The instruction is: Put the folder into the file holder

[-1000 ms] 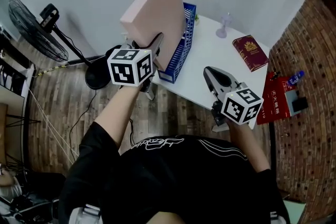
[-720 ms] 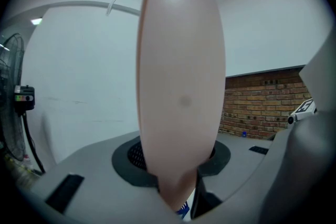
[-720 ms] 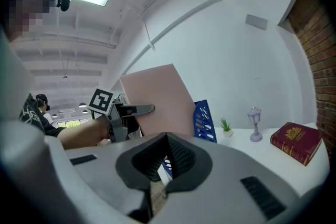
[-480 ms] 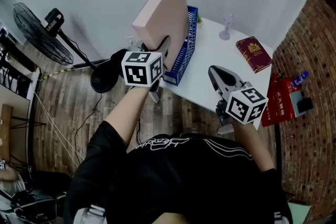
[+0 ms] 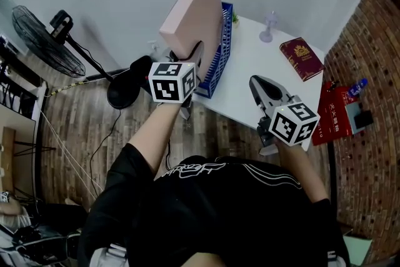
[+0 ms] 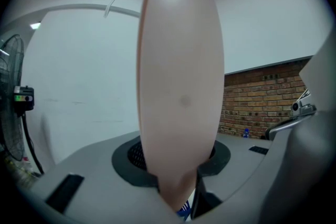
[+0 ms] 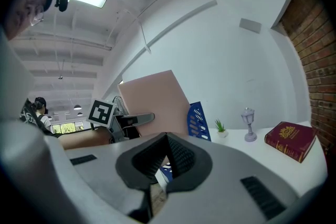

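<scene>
Pink board or plastic, item one: the folder (image 5: 195,19), a thick box-type file with plain, smooth faces. It stands tilted in the upper centre of the head view, its lower end at the blue file holder (image 5: 217,53). We cannot tell whether that end has entered a slot.

Item two: the left gripper (image 5: 194,56), clamped on the folder's lower edge. In the left gripper view the pink slab fills the gap between both jaws and rises tall above them.

Item three: the right gripper (image 5: 263,89), lower right of centre over the white table (image 5: 250,81). Its jaws are together with nothing between them, well apart from the folder.

Item four: the file holder, slotted blue plastic, at the table's left edge.

Handling notes, as we judge them:
- Stiff: the folder keeps its flat shape while held by one edge.
- Probably light for its bulk, since one grip carries it, but top-heavy, with most of its length above the jaws.
- Smooth faces may slip or pivot in the pads.
- Best hold: low on the edge, as here. A second grip higher on the free edge would steady the tilt.

Also present: a red book (image 5: 302,58), a small lamp (image 5: 269,27) and a floor fan (image 5: 39,35) at far left.
</scene>
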